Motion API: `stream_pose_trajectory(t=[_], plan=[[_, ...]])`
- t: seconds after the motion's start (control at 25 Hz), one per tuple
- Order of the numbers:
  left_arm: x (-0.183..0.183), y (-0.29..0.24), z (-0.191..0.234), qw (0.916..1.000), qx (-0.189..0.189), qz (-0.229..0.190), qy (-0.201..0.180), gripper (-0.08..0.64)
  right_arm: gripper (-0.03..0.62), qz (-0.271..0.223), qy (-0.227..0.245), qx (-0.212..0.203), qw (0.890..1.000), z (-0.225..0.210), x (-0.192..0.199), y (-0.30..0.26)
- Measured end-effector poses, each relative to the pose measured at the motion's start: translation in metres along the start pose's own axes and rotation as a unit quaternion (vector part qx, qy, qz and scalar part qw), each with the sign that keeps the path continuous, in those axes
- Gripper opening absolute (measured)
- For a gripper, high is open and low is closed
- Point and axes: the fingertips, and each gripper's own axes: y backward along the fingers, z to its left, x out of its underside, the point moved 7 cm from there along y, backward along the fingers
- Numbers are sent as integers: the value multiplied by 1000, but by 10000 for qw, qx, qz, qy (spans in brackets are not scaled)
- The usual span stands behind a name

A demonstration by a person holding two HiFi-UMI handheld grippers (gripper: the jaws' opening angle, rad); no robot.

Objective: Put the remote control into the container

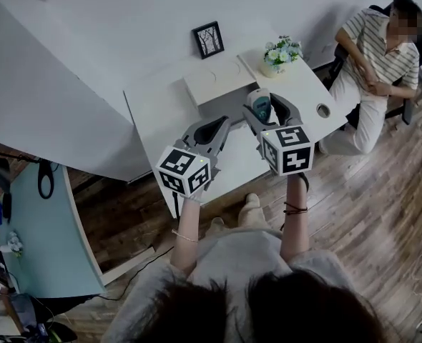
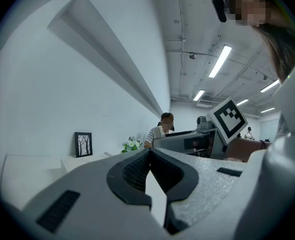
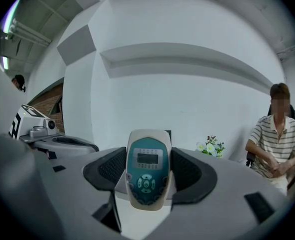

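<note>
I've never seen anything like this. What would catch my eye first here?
Probably the teal-faced remote control, clamped in the right claw above the white desk. Next, the black-and-white marker cubes on both hand-held claws; the left claw is shut and empty. A person in a striped shirt sits at the far right.

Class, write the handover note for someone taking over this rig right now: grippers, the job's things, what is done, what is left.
Left gripper: shut, empty, over the desk's near edge.
Right gripper: shut on the remote control, over the desk.
Container: white tray on the desk, near the picture frame.
Done: remote picked up.
Left: carry it to the container and release it inside.
</note>
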Motion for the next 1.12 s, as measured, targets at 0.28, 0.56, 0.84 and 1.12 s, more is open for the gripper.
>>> stream_pose_trajectory(t=[0.28,0.56,0.84,1.12], plan=[[13,-31,21,9981,-577,67,222,3,281,247,257,-673,9971,-27,2,-47],[31,-50,32,9921,-1127,43,554,3,281,546,470,-1226,9898,-44,13,-82],[45,-51,48,9866,-1385,243,822,3,281,905,489,-1485,9835,-41,30,-117],[61,-55,64,9812,-1448,422,1202,3,281,1477,633,-1753,9713,-32,52,-144]])
